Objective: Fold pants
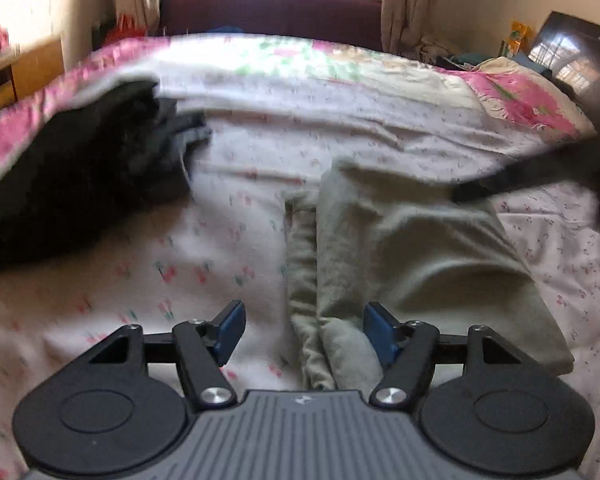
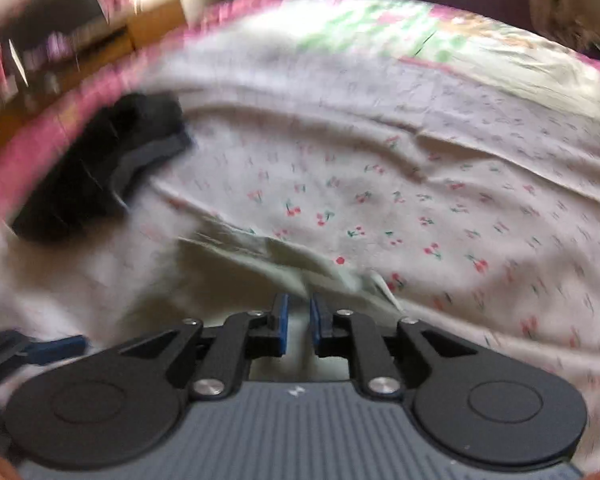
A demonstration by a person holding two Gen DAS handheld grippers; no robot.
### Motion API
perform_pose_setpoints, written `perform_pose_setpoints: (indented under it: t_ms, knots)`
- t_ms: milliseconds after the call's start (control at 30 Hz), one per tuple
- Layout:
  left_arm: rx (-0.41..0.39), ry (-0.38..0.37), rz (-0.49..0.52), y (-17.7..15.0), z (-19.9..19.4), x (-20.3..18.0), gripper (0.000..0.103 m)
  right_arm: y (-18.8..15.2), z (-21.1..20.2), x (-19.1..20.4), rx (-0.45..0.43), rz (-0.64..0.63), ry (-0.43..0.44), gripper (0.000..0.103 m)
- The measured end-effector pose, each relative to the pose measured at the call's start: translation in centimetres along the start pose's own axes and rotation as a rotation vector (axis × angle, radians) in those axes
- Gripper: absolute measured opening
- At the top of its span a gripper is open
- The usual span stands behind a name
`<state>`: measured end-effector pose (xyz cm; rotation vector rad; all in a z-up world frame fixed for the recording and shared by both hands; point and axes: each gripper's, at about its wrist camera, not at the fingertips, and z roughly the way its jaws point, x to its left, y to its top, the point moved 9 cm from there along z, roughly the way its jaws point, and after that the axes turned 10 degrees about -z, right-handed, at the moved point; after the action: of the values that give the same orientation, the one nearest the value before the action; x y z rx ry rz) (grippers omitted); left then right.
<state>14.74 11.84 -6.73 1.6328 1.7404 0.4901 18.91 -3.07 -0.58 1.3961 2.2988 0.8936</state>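
Note:
Pale green pants lie folded in a long strip on the cherry-print bedsheet. My left gripper is open over their near end, and the cloth edge runs between its blue pads without being pinched. The right gripper's dark finger reaches in from the right to the pants' far corner. In the blurred right wrist view, my right gripper holds its pads a narrow gap apart over the rumpled pale green cloth. The left gripper's blue finger shows at lower left.
A heap of black clothes lies at the bed's left side. A pink-bordered quilt is bunched at the far right. Wooden furniture stands left of the bed, a dark red headboard and curtained window beyond.

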Motion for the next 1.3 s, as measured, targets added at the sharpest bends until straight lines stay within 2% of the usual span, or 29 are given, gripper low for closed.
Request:
perform_pose_setpoints:
  t_ms: [100, 233, 333, 367, 533, 567, 600, 667, 700, 833, 933, 967, 1033, 1133, 1233, 1300]
  knots:
    - [-0.066, -0.021, 0.064, 1.0, -1.3, -2.3, 0.080, -2.9, -3.2, -1.3, -0.022, 0.046, -0.045, 0.013]
    - [-0.120, -0.116, 0.186, 0.4, -2.8, -7.3, 0.080, -6.0, -2.8, -4.8, 0.007, 0.212, -0.076, 0.018]
    - [-0.065, -0.248, 0.273, -1.8, -2.6, -11.3, 0.081, -6.8, -1.7, -6.6, -0.009, 0.388, 0.036, 0.025]
    - [-0.052, -0.272, 0.306, -2.5, -2.4, -12.4, 0.081, -6.6, -1.3, -6.8, -0.016, 0.420, 0.062, 0.027]
    - [-0.049, -0.284, 0.558, -6.0, -1.2, -17.0, 0.081, -5.7, 0.6, -7.2, -0.022, 0.456, 0.125, 0.035]
    - [-0.048, -0.268, 0.595, -6.5, -0.8, -17.3, 0.081, -5.6, 0.9, -7.3, -0.017, 0.451, 0.120, 0.035]
    - [-0.030, -0.251, 0.622, -7.1, -0.3, -17.4, 0.075, -5.6, 1.0, -7.4, -0.009, 0.440, 0.104, 0.029]
    - [0.049, -0.258, 0.602, -8.0, 0.9, -17.1, 0.062, -5.6, 1.4, -7.9, 0.006, 0.447, 0.100, 0.014]
    - [0.066, -0.266, 0.574, -8.1, 1.1, -17.0, 0.060, -5.5, 1.4, -8.2, 0.010, 0.457, 0.099, 0.010]
    - [0.087, -0.268, 0.559, -8.5, 1.2, -16.6, 0.058, -4.3, 1.6, -9.9, -0.021, 0.456, 0.046, 0.002]
    - [0.097, -0.282, 0.529, -8.6, 1.1, -16.3, 0.057, -2.4, 2.0, -11.7, -0.056, 0.490, 0.026, 0.000]
    - [0.097, -0.286, 0.524, -8.5, 1.1, -16.3, 0.058, -1.8, 2.0, -12.3, -0.071, 0.480, -0.004, 0.000]
    - [0.096, -0.291, 0.516, -8.3, 0.9, -16.3, 0.058, -0.8, 1.9, -12.7, -0.094, 0.465, -0.003, 0.000]
    - [0.099, -0.302, 0.491, -8.2, 1.2, -16.1, 0.058, -0.2, 0.3, -11.8, -0.108, 0.402, 0.036, 0.006]
    - [0.086, -0.316, 0.480, -8.1, 0.7, -16.0, 0.058, -2.2, -1.7, -10.6, -0.077, 0.378, 0.052, 0.012]
    - [0.077, -0.314, 0.485, -8.2, 0.3, -15.9, 0.058, -4.7, -2.3, -9.8, -0.041, 0.431, 0.103, 0.039]
